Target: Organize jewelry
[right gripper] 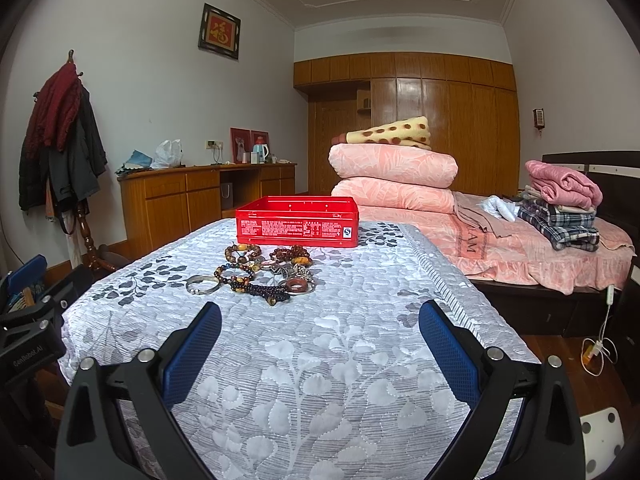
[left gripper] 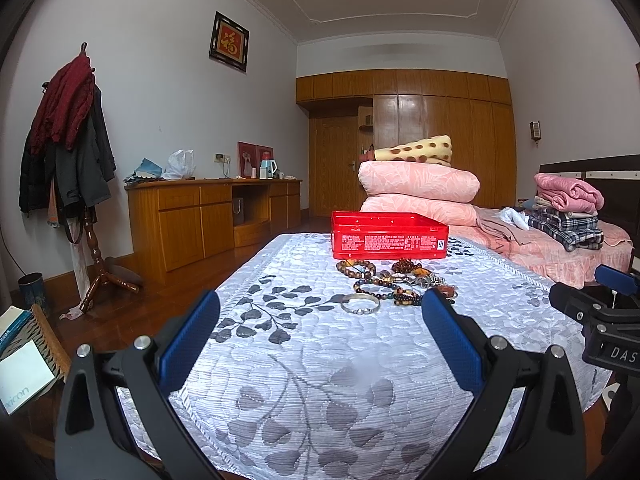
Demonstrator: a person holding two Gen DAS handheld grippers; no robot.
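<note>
Leaf-print quilt, jewelry, red tin, "DAS" on right tongs, both tongs spread

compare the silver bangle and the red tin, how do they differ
The silver bangle is a thin, open metal ring lying flat; the red tin is a boxy container with printed text on its side. The bangle is far smaller and lies nearer the grippers, at the edge of the bead pile; the tin sits behind the pile. Both rest on the leaf-patterned cover.

"das" on the right gripper's body; "genrobot.ai" on the left gripper's body; "xicon" on a book; the red box's print is too small to read.
</note>
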